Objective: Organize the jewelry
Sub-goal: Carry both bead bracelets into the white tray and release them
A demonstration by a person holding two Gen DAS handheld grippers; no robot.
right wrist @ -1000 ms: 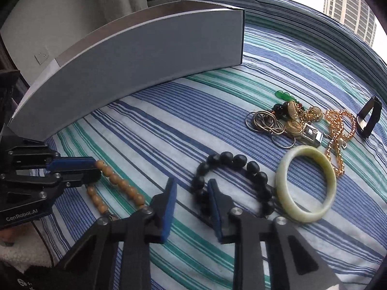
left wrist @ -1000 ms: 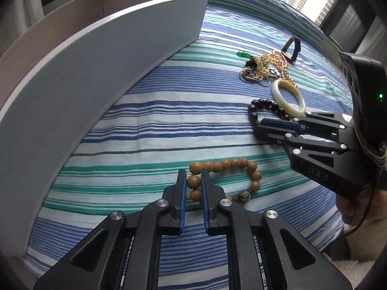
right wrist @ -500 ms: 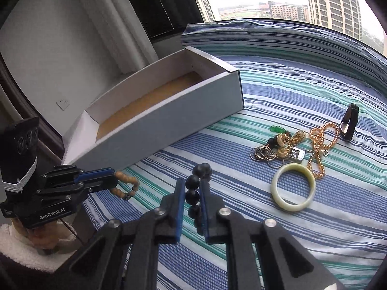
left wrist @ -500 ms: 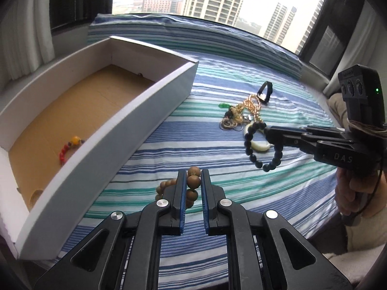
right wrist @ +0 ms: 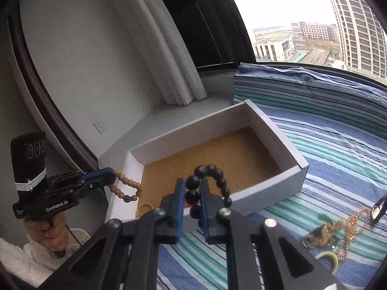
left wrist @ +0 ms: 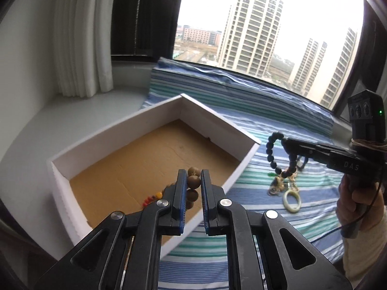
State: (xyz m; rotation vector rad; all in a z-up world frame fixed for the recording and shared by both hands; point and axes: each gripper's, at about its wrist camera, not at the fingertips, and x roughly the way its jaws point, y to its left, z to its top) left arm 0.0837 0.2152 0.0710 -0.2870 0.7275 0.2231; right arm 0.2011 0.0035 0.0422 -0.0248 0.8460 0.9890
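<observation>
My left gripper [left wrist: 193, 181] is shut on a brown wooden bead bracelet [left wrist: 194, 180], held in the air over the near end of a white box [left wrist: 116, 133] with a brown cardboard floor. In the right wrist view the same left gripper [right wrist: 110, 174] shows at the left, the brown bracelet [right wrist: 125, 186] dangling from its tip. My right gripper [right wrist: 192, 193] is shut on a black bead bracelet [right wrist: 201, 169], raised in front of the box's [right wrist: 278, 133] long wall. From the left wrist view the right gripper [left wrist: 284, 142] hangs right of the box, the black bracelet [left wrist: 269, 149] looping below it.
Red and orange beads [left wrist: 151, 198] lie on the box floor. A jewelry pile [right wrist: 324, 232] with a gold chain [right wrist: 350, 229], a pale jade bangle [right wrist: 331, 258] and a black clip [right wrist: 378, 207] rests on the blue-green striped cloth [left wrist: 241, 193]. White curtains and a window stand behind.
Both grippers have risen from the striped cloth, lifting the brown and the black bracelet with them. The box's open inside has come into view below them.
</observation>
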